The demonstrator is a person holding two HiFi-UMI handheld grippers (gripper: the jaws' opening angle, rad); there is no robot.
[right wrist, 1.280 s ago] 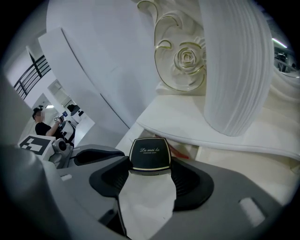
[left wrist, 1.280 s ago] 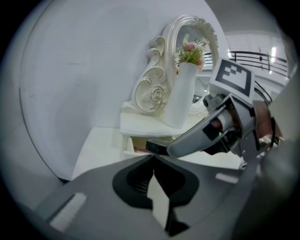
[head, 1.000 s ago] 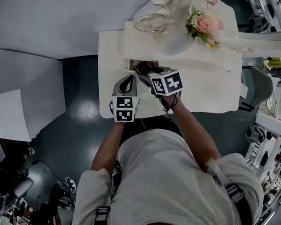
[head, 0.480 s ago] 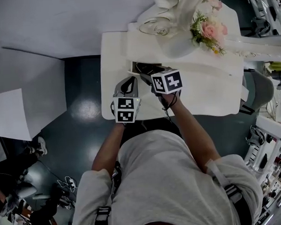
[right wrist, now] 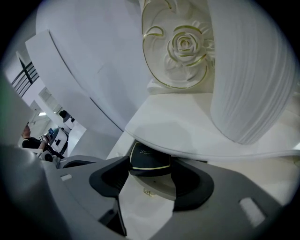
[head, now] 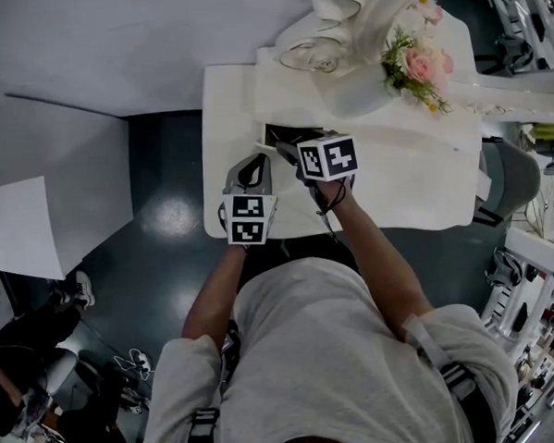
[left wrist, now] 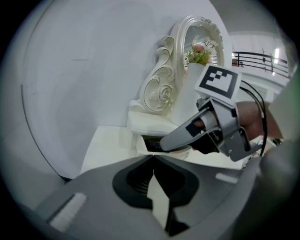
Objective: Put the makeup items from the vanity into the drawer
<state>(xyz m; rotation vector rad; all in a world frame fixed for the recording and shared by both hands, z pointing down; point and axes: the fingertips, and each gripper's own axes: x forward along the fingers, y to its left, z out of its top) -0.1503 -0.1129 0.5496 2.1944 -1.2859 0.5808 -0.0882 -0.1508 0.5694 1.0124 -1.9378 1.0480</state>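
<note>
In the right gripper view a black compact with a thin gold rim sits crosswise between the jaws of my right gripper, which is shut on it. It is held at the dark drawer opening under the raised shelf of the white vanity. A pale panel with a small gold knob lies just below the compact. My left gripper hovers over the vanity's front left part, jaws shut and empty. From the left gripper view, the right gripper reaches into the opening.
An ornate cream mirror frame with a carved rose rises behind the shelf. A white vase with pink flowers stands to its right. Dark floor lies left of the vanity, beside a white wall.
The right gripper has edged slightly further toward the drawer opening with the compact. The left gripper has stayed about where it was.
</note>
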